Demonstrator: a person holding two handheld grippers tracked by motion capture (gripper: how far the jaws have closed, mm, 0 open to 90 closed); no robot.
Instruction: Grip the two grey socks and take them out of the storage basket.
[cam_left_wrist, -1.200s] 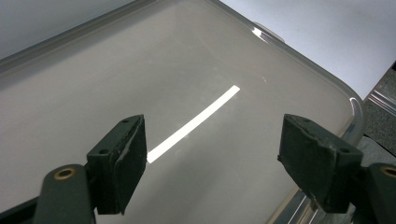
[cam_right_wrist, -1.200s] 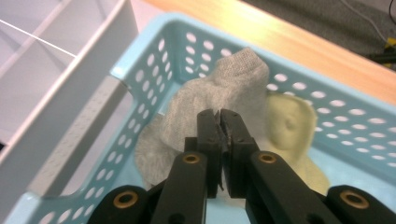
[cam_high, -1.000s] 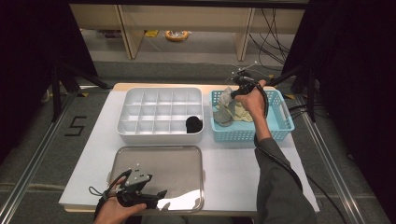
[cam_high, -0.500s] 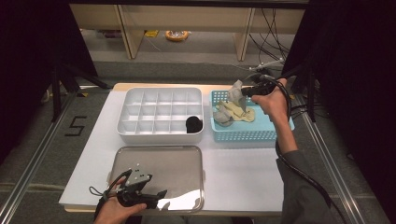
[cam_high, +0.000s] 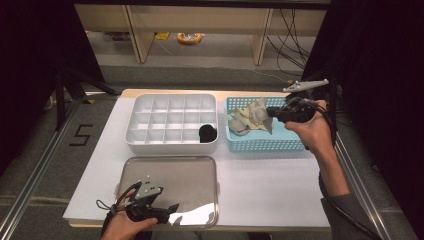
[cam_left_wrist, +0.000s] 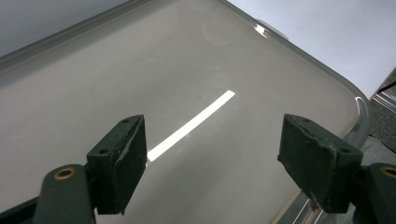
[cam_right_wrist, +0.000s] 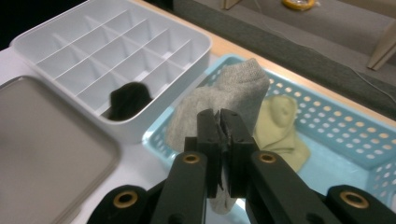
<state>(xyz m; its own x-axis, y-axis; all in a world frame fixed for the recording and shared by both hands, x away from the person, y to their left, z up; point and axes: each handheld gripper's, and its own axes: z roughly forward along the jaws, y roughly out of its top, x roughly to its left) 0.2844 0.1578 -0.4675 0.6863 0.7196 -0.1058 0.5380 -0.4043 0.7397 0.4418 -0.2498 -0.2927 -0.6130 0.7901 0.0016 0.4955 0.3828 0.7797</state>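
Above the blue basket (cam_high: 260, 142), rt tongs (cam_right_wrist: 219, 122) clamp a grey sock (cam_right_wrist: 233, 93) for sorting; lt tongs (cam_left_wrist: 212, 161) wait open over tray (cam_left_wrist: 70, 93).

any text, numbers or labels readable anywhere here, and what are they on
"5" in black tape on the grey floor, left of the table.
Nothing else: no text shows on the divided box, the blue basket, the metal tray or the socks.
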